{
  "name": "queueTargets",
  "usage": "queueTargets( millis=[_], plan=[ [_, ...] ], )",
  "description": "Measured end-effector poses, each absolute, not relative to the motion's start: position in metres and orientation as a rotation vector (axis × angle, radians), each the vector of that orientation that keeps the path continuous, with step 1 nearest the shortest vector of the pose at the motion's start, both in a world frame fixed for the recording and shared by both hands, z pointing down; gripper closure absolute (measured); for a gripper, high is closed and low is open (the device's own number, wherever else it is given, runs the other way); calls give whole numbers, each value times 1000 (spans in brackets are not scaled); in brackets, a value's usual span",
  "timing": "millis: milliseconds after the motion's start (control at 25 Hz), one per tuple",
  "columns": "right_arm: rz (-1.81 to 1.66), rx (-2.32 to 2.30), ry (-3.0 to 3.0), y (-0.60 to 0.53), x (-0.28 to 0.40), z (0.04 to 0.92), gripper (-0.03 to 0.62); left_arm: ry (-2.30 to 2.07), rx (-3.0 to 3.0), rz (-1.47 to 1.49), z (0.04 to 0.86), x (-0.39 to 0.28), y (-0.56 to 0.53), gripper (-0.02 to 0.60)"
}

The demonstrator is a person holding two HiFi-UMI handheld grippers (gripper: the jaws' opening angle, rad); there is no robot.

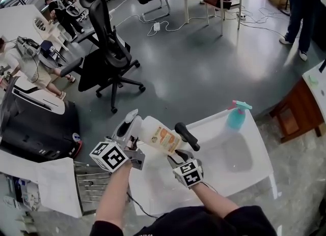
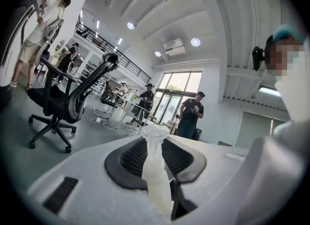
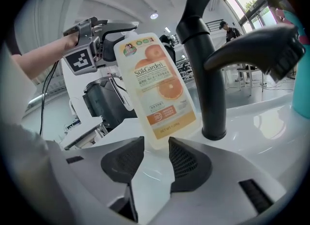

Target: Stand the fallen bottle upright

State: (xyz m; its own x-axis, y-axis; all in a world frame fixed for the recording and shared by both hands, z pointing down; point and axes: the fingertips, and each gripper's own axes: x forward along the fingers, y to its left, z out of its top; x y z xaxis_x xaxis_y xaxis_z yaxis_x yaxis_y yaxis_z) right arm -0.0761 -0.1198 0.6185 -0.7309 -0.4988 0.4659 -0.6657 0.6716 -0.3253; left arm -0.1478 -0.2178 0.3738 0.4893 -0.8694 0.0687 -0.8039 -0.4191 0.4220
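A white bottle (image 1: 158, 137) with an orange label leans over the white sink counter (image 1: 153, 189), neck to the upper left, base low beside the black faucet (image 1: 186, 134). My left gripper (image 1: 133, 125) is shut on the bottle's neck; in the left gripper view the pale neck (image 2: 154, 166) sits pinched between the pads of that gripper (image 2: 155, 156). My right gripper (image 1: 178, 156) is at the bottle's base. In the right gripper view this gripper (image 3: 156, 146) stands open, and the bottle (image 3: 162, 93) is just beyond its fingertips, not between the pads.
A teal spray bottle (image 1: 237, 115) stands at the counter's far right corner, past the sink basin (image 1: 239, 161). The faucet (image 3: 203, 73) rises right next to the bottle. A black office chair (image 1: 107, 52), a metal rack (image 1: 89, 184) and several people are around.
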Motion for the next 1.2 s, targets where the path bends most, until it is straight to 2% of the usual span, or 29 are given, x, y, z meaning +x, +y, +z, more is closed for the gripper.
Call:
queueTargets(
  millis=[360, 600, 920, 1200],
  plan=[
    [725, 845, -2545, -118, -87, 627, 428, -1341, 2513, -101, 372, -120, -213, 491],
    [722, 782, -2545, -113, -90, 628, 387, -1304, 2587, -50, 371, -110, -206, 489],
    [738, 792, -2547, -100, -59, 620, 381, -1277, 2684, 10, 371, -92, -199, 485],
    [711, 835, -2622, -92, -29, 577, 382, -1301, 2724, 48, 369, -85, -193, 483]
  ],
)
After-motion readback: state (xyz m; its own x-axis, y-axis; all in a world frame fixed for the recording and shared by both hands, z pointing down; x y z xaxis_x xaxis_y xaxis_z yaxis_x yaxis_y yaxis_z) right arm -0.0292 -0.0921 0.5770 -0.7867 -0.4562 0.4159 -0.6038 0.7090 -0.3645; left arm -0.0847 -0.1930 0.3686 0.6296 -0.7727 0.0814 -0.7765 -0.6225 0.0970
